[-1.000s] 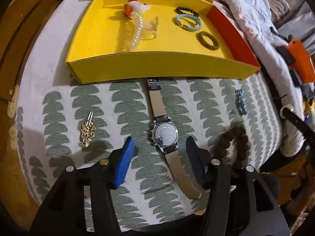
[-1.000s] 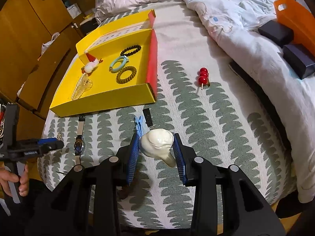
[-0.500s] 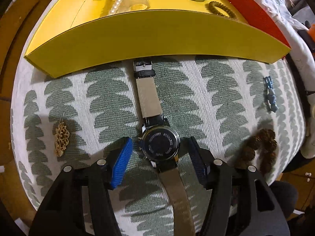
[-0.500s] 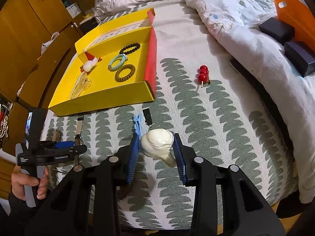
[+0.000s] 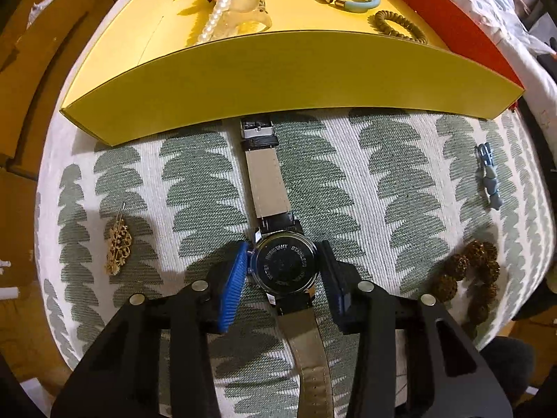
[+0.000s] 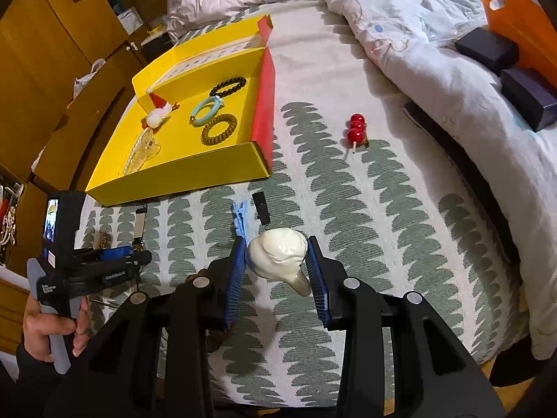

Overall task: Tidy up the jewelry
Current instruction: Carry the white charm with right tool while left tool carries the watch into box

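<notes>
A wristwatch (image 5: 283, 268) lies face down on the leaf-patterned bedspread, its strap running up to the yellow box (image 5: 278, 76). My left gripper (image 5: 282, 245) points down over it. Its jaws are closing, and both pads touch the sides of the round case. In the right wrist view a hand holds the left gripper (image 6: 135, 256) low over the watch strap (image 6: 140, 223). My right gripper (image 6: 276, 244) hangs above the bedspread, shut on a cream shell-shaped hair clip (image 6: 278, 257). The yellow box (image 6: 181, 170) holds bracelets, a coiled hair tie and a pearl clip.
A gold brooch (image 5: 118, 244) lies left of the watch. Brown beads (image 5: 470, 275) and a blue clip (image 5: 489, 174) lie to its right. A red bead stick (image 6: 357, 129) and a small black clip (image 6: 261, 205) rest on the bedspread. A quilt and an orange bin (image 6: 518, 24) lie beyond.
The left gripper came down over the watch and its jaws narrowed onto the case. The right gripper kept still with the cream clip.
</notes>
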`<move>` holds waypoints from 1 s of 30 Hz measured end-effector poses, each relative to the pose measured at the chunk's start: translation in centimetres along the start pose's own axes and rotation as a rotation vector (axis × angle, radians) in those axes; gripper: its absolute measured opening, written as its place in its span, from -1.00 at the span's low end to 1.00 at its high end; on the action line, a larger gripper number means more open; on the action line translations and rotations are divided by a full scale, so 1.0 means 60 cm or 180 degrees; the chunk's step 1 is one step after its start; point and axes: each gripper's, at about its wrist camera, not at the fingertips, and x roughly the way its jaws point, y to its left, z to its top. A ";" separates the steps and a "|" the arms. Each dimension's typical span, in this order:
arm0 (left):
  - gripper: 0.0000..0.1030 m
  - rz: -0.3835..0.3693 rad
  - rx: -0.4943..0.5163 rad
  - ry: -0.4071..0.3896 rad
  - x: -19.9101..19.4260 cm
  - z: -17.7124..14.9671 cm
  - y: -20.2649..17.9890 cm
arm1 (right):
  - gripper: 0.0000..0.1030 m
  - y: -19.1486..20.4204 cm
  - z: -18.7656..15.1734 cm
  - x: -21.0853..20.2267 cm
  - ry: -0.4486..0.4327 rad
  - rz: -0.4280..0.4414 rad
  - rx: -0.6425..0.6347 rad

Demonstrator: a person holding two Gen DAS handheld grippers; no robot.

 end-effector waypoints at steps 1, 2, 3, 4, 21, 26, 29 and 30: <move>-0.19 -0.0022 -0.0009 0.0002 0.000 -0.001 0.003 | -0.30 -0.003 0.000 -0.002 -0.0006 0.0004 0.0009; -0.19 -0.0041 -0.0010 0.0006 -0.001 -0.002 0.007 | -0.30 -0.006 0.000 -0.003 -0.0011 0.0002 0.0018; -0.19 -0.0054 -0.0009 0.0005 -0.002 -0.003 0.013 | -0.30 -0.009 0.000 -0.005 -0.0021 0.0001 0.0029; -0.19 -0.0062 -0.0015 0.0004 -0.003 -0.004 0.013 | -0.30 -0.011 0.000 -0.006 -0.0029 0.0001 0.0041; -0.19 -0.0458 -0.0077 -0.0449 -0.151 -0.007 0.043 | -0.30 0.042 0.033 -0.037 -0.0187 0.0165 -0.0115; -0.19 -0.0569 -0.0073 -0.0689 -0.228 0.044 0.046 | -0.29 0.099 0.081 -0.046 -0.0264 0.0309 -0.0282; -0.19 -0.0630 -0.0101 -0.0791 -0.254 0.074 0.056 | -0.29 0.133 0.112 -0.034 -0.0252 0.0381 -0.0367; -0.19 -0.0615 -0.0102 -0.0846 -0.263 0.088 0.055 | -0.29 0.141 0.119 -0.030 -0.0243 0.0406 -0.0387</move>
